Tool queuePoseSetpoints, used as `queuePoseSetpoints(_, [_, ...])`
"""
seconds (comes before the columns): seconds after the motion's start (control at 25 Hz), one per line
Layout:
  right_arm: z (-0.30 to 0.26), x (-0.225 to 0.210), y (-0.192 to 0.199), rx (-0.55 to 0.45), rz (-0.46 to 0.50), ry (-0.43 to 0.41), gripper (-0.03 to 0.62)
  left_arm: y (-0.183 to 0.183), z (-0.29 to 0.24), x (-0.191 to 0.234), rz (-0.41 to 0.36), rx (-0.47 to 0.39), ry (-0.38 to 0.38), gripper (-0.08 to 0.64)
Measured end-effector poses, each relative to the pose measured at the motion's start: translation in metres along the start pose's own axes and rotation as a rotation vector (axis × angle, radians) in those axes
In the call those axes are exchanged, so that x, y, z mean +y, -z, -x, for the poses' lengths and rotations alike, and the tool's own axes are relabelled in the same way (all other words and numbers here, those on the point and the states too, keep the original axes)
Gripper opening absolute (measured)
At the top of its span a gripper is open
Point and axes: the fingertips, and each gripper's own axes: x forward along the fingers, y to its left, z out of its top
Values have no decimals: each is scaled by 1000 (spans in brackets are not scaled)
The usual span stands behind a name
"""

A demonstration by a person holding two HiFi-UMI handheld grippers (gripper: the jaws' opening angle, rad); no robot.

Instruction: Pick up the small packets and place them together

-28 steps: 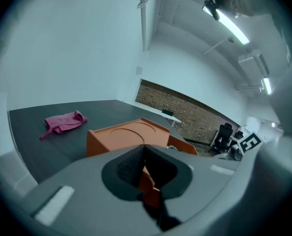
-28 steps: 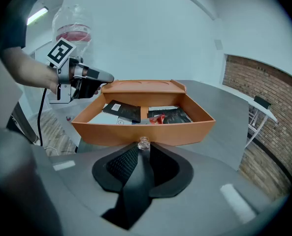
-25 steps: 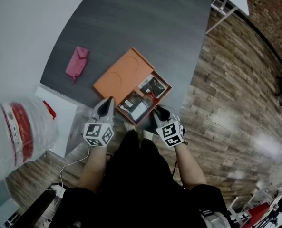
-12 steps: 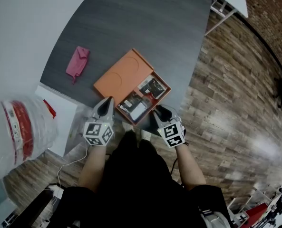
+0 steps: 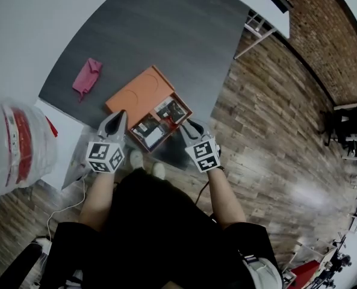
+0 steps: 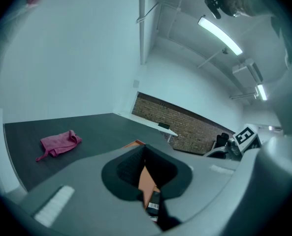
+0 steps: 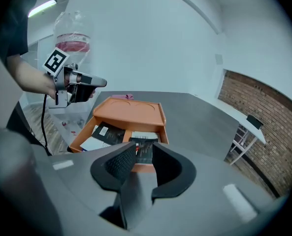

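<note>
An orange box (image 5: 136, 92) lies on the dark grey table (image 5: 166, 29), and its drawer (image 5: 161, 123) is pulled out toward me. Small dark and white packets (image 5: 171, 109) (image 5: 148, 132) lie in the drawer's compartments. My left gripper (image 5: 119, 114) hovers at the drawer's left corner, its jaws a narrow gap apart with nothing between them. My right gripper (image 5: 184, 125) hovers at the drawer's right corner. In the right gripper view the right gripper (image 7: 143, 163) points at a dark packet (image 7: 145, 149) beyond its tips; its jaws are closing and empty.
A crumpled pink cloth (image 5: 86, 77) lies on the table left of the box. A big clear water bottle (image 5: 15, 143) stands at the far left beside a white low unit (image 5: 61, 155). Wooden floor (image 5: 274, 131) starts just past the table's right edge.
The head view has swung, so box, cloth and grippers sit further left and higher in the picture. Both grippers keep their places beside the drawer.
</note>
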Motion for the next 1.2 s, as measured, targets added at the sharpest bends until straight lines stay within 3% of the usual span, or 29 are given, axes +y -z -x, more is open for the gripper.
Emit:
queuePoseSetpoints(0.12, [-10,0,-16,20,56,-41,103,-7,3,-7,-7,-13,10,0])
queuePoseSetpoints(0.32, [-41,3,-17,149,148,-125,103,-3,11,-8,1,-11,25,0])
queuePoseSetpoints(0.76, [-72,12,27,445,236,-219,124,7,19,7,34,21,57,0])
queuePoseSetpoints(0.96, [-74,16,37,517,241,-234,121,19,22,9,42,58,75,0])
queuePoseSetpoints(1.2, [-78,18,39,532,223,-238,87,20,20,8,35,77,91,0])
